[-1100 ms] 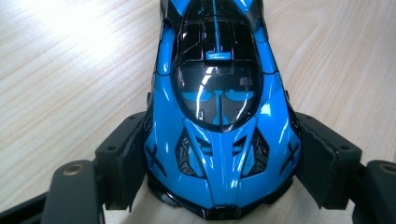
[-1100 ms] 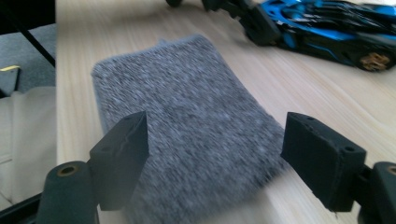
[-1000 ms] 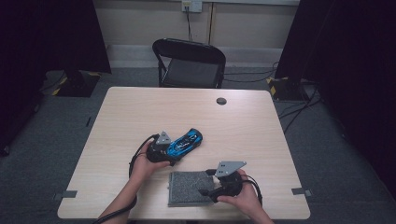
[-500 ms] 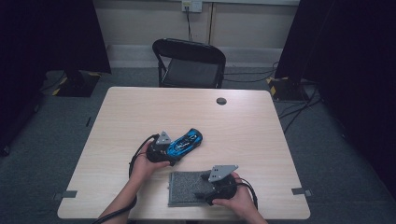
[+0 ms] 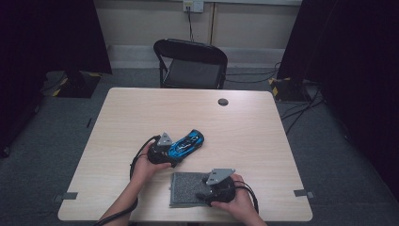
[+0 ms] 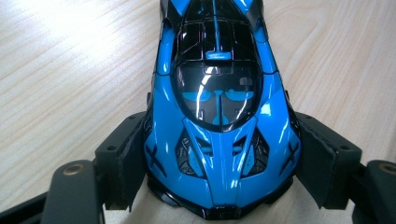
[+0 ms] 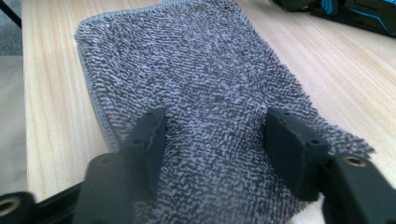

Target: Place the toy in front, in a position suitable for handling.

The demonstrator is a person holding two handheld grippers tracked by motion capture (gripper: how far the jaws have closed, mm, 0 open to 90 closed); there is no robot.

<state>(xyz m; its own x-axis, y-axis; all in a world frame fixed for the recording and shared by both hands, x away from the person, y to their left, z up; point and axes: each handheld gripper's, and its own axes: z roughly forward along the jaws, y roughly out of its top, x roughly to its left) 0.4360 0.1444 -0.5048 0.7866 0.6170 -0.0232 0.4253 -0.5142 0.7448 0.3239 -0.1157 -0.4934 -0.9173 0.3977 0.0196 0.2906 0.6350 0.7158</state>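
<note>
A glossy blue and black toy car lies on the wooden table, left of the middle. My left gripper is shut on it, a pad pressed to each flank of the car near the end facing the camera. A grey terry cloth lies flat by the near edge. My right gripper is low over the cloth's right part. Its jaws have just been closing and stand apart on the cloth, whose pile lies between the pads without being pinched.
A black folding chair stands behind the table's far edge. A small black round cap sits in the tabletop at the back. Cables run over the floor at the right. The near table edge is close under both hands.
My right hand has shifted a little to the left onto the cloth, and its jaws stand narrower than before. The left gripper and the car have stayed put.
</note>
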